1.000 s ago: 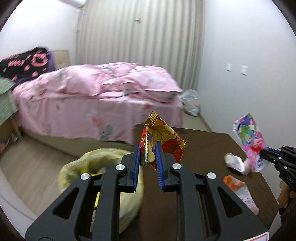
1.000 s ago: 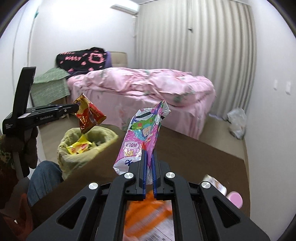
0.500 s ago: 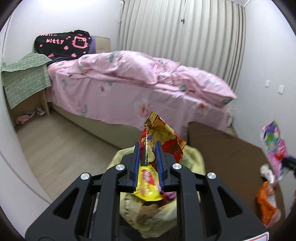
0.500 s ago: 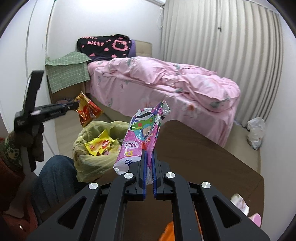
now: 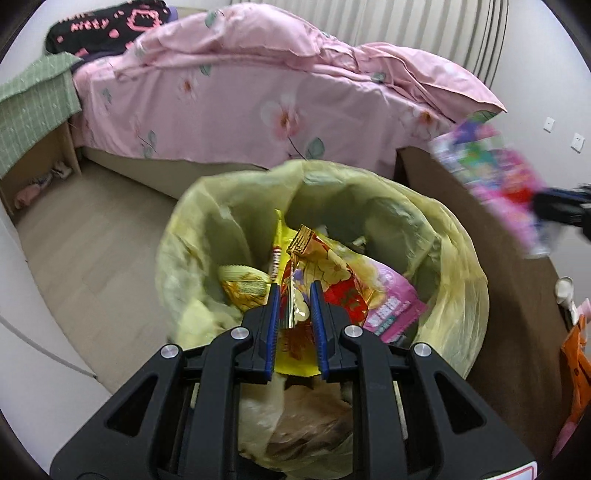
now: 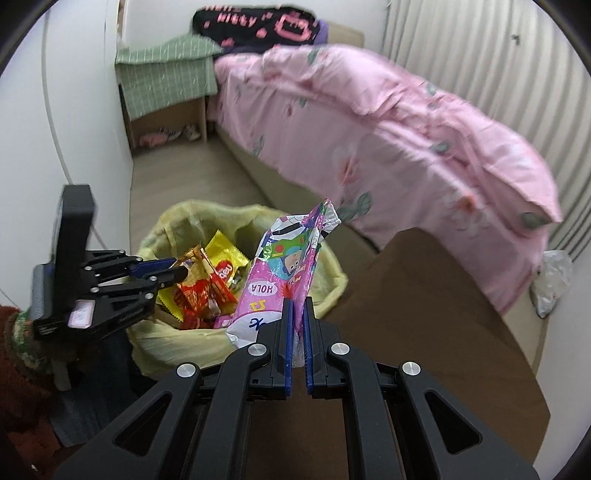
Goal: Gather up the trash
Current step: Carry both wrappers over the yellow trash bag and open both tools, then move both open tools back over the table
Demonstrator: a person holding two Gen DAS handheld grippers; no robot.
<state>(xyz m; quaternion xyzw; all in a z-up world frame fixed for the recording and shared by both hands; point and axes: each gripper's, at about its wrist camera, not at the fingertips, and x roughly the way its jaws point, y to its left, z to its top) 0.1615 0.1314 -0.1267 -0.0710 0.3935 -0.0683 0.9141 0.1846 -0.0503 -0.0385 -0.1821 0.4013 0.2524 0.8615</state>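
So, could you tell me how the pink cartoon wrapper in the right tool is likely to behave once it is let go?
The pink wrapper stands up from the right tool with creases, so it is probably thin, fairly crisp film. It looks flat and empty, so likely very light, and may flutter rather than drop straight into the yellow bag.

Behind everything I've got a bed with a rumpled pink floral duvet, and a black blanket with pink lettering bunched at its head. Next to it there's a wooden nightstand draped in a green checked cloth, with shoes tucked underneath. Striped curtains cover the far wall, light wood floor below.
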